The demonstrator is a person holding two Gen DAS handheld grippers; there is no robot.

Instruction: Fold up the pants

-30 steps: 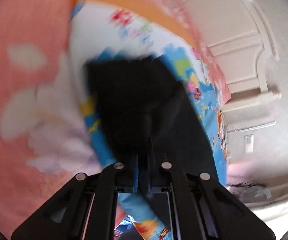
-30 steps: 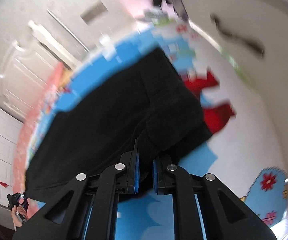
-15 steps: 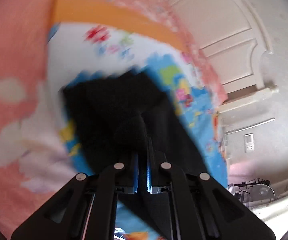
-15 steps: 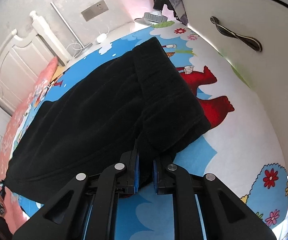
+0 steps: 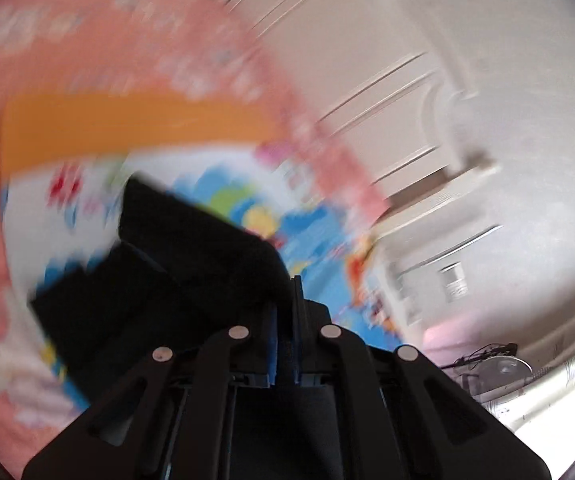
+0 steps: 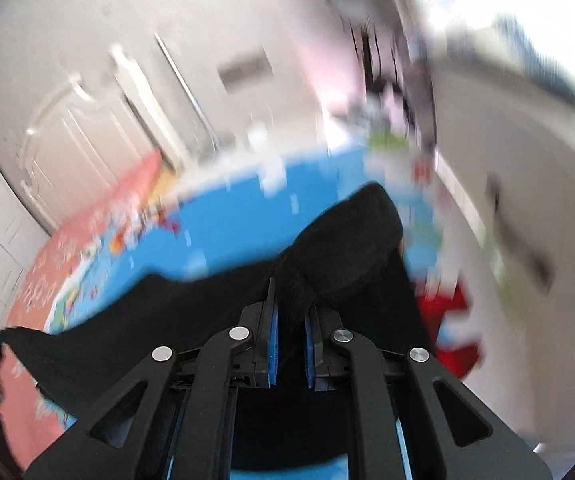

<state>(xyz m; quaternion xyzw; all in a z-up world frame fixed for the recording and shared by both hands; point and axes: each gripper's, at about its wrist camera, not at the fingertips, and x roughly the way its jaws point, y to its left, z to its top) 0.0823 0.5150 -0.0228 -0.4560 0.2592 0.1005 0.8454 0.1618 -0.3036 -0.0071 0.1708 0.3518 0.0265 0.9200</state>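
Pants [image 5: 191, 280] now hang off the mat [image 6: 227, 220] at one edge, black cloth bunched up between my two claws; half a sec ago they lay flat and spread. L claw [image 5: 285, 312] is clenched on a fold of the cloth, w/ the rest draping down to its left over the mat's cartoon print. R claw [image 6: 289, 320] is likewise clamped on a thick wad of fabric, the far leg trailing off toward the pink bedding [image 6: 87, 236]. Both views are badly smeared, more than before. My read: the lift for a fold has begun; carry-over and lay-down are still to come.
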